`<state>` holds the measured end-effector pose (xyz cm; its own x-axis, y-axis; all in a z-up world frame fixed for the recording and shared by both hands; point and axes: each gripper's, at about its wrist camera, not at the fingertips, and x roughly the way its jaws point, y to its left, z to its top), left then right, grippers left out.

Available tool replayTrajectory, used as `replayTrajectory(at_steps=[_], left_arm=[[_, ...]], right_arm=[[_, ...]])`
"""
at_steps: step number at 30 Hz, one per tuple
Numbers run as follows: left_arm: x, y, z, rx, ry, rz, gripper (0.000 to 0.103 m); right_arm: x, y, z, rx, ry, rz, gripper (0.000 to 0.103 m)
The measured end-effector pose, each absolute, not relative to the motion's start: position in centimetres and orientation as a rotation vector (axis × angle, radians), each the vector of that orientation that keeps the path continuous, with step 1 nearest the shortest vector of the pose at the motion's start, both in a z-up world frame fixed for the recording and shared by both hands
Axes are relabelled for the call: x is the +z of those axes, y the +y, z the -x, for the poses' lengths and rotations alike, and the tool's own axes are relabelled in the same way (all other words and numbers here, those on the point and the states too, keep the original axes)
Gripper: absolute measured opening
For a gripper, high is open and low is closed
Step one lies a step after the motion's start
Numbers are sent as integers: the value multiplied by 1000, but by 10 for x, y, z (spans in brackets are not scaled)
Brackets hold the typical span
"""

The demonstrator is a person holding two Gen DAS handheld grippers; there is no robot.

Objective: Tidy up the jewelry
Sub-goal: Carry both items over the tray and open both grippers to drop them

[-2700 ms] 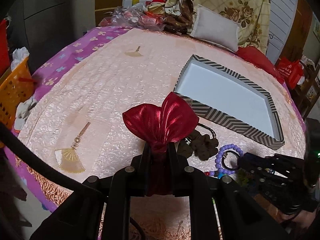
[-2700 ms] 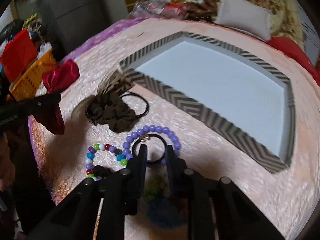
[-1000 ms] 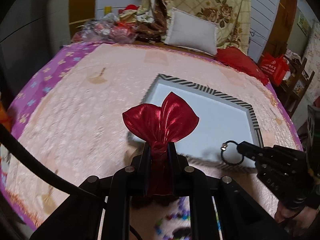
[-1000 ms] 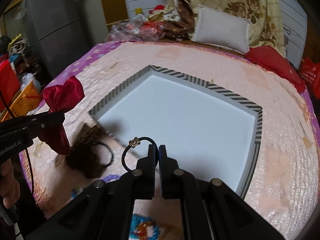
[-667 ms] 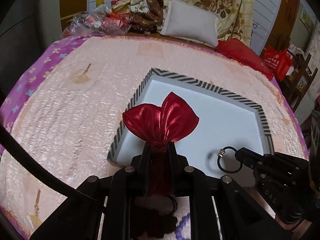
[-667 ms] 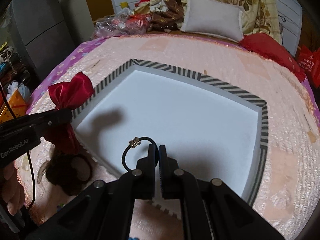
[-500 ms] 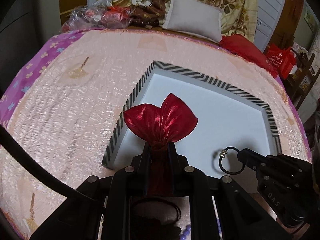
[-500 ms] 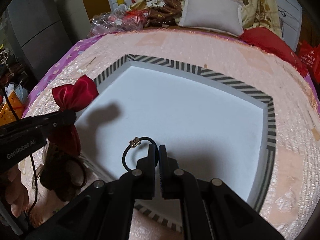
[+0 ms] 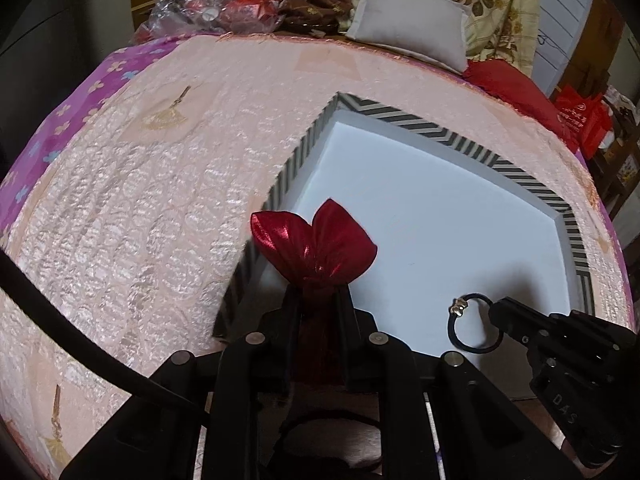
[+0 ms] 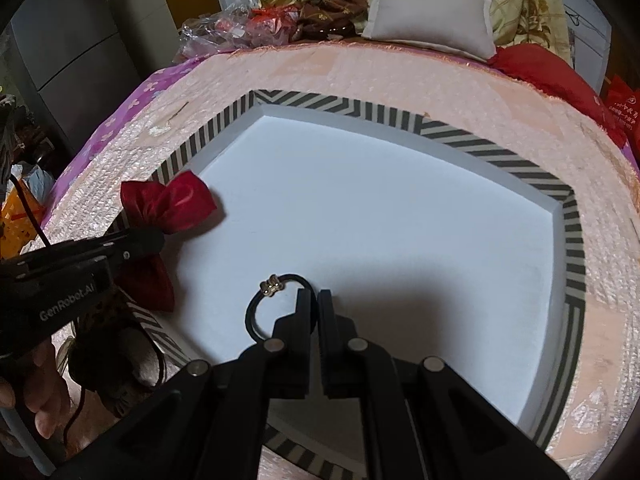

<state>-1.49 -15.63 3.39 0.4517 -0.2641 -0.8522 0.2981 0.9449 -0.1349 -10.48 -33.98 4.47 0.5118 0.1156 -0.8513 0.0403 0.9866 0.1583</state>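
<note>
Tray: a shallow tray [image 10: 572, 240] with a black-and-white striped rim [image 9: 500, 164] and a plain white floor lies flat on the bed's pink quilted cover [image 9: 160, 200]. Nothing rests loose on the white floor in either view; only shadows fall on it.

Left tool: the left tool [image 9: 316, 300] is clenched on the neck of a red satin pouch [image 9: 316, 244]. The gathered top of the pouch fans out beyond the fingertips, over the tray's near-left corner. In the right wrist view the pouch [image 10: 168, 200] sits over the left striped edge, its body hanging down outside the rim.

Right tool: the right tool [image 10: 314, 300] has its fingers pressed together on a thin black hair tie [image 10: 260, 308] with a small gold charm. The loop sticks out to the left of the fingertips, over the near part of the white floor. In the left wrist view the same hair tie [image 9: 474, 324] hangs from the tool tip; whether it touches the floor cannot be told.

Outside the tray: a dark brown scrunchie [image 10: 108, 356] lies on the cover just beside the tray's near-left edge, below the left tool.

Head of the bed: a white pillow [image 10: 432, 8], a red cushion [image 10: 540, 64], a floral blanket and a heap of crinkled plastic bags [image 9: 208, 12].
</note>
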Motion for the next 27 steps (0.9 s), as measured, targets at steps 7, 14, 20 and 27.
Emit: replayTrajectory(at_steps=[7,14,20,27], left_arm=[[35,-146,19,-398,1060,54,18],[37,-149,42,-383,1073,19,18],[59,-137,52,-372,1034,69,19],[107,-119,95,-360,887,63,24]], right_arm=[[58,-352,119,55,995,-227,15],[68,-367,145,47,984,-279,27],[84,-373,175,46,949,-307,35],[114,-365,220,38,856,-278,53]])
